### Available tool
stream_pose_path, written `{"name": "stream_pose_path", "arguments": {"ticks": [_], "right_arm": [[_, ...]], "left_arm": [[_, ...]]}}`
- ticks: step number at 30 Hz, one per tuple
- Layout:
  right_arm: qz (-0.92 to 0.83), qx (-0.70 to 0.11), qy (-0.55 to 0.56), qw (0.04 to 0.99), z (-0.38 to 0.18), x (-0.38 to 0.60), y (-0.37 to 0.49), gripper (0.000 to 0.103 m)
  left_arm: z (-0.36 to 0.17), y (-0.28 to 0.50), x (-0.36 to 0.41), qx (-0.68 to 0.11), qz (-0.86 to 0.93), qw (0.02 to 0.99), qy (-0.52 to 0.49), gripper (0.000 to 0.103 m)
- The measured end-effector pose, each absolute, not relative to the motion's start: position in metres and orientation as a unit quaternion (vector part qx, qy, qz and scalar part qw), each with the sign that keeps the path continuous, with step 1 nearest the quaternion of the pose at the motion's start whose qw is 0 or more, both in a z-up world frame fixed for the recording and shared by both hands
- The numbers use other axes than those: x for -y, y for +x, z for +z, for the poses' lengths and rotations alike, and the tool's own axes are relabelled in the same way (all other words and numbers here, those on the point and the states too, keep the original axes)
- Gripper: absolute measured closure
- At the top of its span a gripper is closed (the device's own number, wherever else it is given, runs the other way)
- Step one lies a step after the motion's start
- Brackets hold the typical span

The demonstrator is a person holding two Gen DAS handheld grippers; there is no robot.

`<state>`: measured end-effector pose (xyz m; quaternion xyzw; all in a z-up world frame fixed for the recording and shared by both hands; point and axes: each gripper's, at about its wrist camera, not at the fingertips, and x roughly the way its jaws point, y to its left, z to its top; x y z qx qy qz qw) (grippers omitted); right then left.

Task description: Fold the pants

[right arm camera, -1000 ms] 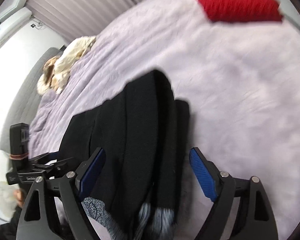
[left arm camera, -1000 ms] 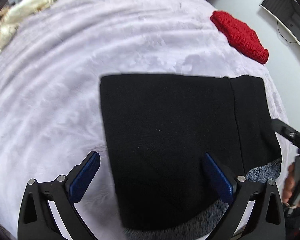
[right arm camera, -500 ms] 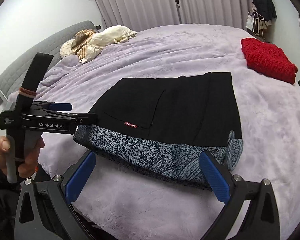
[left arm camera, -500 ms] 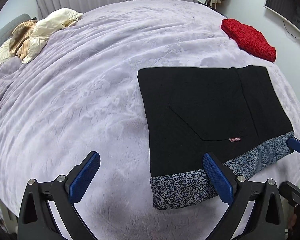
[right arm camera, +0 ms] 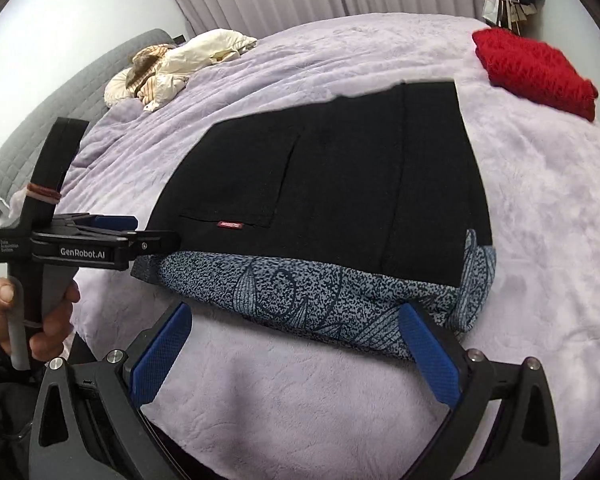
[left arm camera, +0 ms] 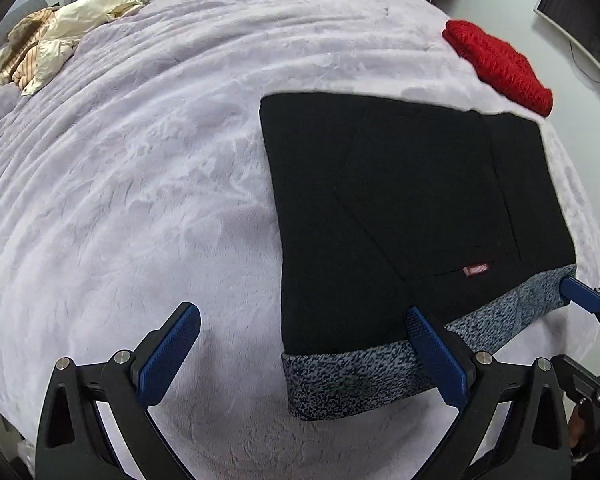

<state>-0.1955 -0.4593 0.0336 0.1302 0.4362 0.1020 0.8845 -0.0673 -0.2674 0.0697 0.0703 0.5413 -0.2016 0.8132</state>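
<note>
**Ana:** Right, the pants (right arm camera: 324,184) lie folded into a flat black block on the lilac bedspread (right arm camera: 300,400), with the speckled blue-grey band along the edge nearest the person.

**Ben:** And both tools sit off that near edge. The right gripper (right arm camera: 296,356) has just been opening and now stands at full spread, nothing between its blue pads, only bare bedspread and the lip of the band ahead of it.

**Ana:** The left gripper (left arm camera: 304,356) is spread wide too, holding nothing. Its right-hand pad overlaps the band in its own view, but I can't tell whether it actually touches the cloth.

**Ben:** So which way does the block run?

**Ana:** Its long side runs across, from one hand to the other, with the band as the near long edge. From the right wrist view the left tool sits at the band's left corner, the right one towards the opposite corner where the fabric bunches a little.

**Ben:** So each hand is nearest its own corner. If another fold is coming, I'd judge it goes forward, away from the person, towards the red knit (right arm camera: 536,68).

**Ana:** Or it's finished. It looks compact already.
</note>
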Motion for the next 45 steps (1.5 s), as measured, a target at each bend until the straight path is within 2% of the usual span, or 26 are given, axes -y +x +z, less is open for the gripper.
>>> {"name": "stream_pose_path", "arguments": {"ticks": [6, 14, 18, 24, 29, 35, 39, 42, 45], "right_arm": [[0.114, -0.390, 0.099, 0.909, 0.075, 0.466, -0.166, 0.000], [0.117, -0.477, 0.127, 0.862, 0.033, 0.481, -0.100, 0.000], [0.124, -0.466, 0.101, 0.870, 0.034, 0.475, -0.105, 0.000], [0.111, -0.405, 0.100, 0.902, 0.065, 0.485, -0.094, 0.000], [0.092, -0.443, 0.079, 0.888, 0.057, 0.489, -0.051, 0.000], [0.080, -0.482, 0.067, 0.870, 0.032, 0.490, -0.031, 0.000], [0.061, -0.515, 0.063, 0.853, 0.009, 0.495, -0.028, 0.000], [0.036, -0.488, 0.059, 0.870, 0.029, 0.495, -0.035, 0.000], [0.046, -0.454, 0.029, 0.889, 0.050, 0.476, -0.044, 0.000]], "left_arm": [[0.091, -0.026, 0.291, -0.522, -0.161, 0.834, 0.080, 0.000], [0.067, -0.002, 0.306, -0.542, -0.128, 0.825, 0.093, 0.000], [0.068, -0.007, 0.307, -0.534, -0.131, 0.829, 0.105, 0.000], [0.093, 0.031, 0.297, -0.525, -0.119, 0.841, 0.055, 0.000], [0.073, 0.066, 0.296, -0.551, -0.087, 0.829, 0.046, 0.000], [0.052, 0.069, 0.302, -0.559, -0.088, 0.821, 0.074, 0.000], [0.052, 0.069, 0.300, -0.561, -0.099, 0.820, 0.058, 0.000], [0.082, 0.062, 0.301, -0.514, -0.112, 0.849, 0.046, 0.000], [0.087, 0.064, 0.310, -0.498, -0.077, 0.859, 0.086, 0.000]]}}
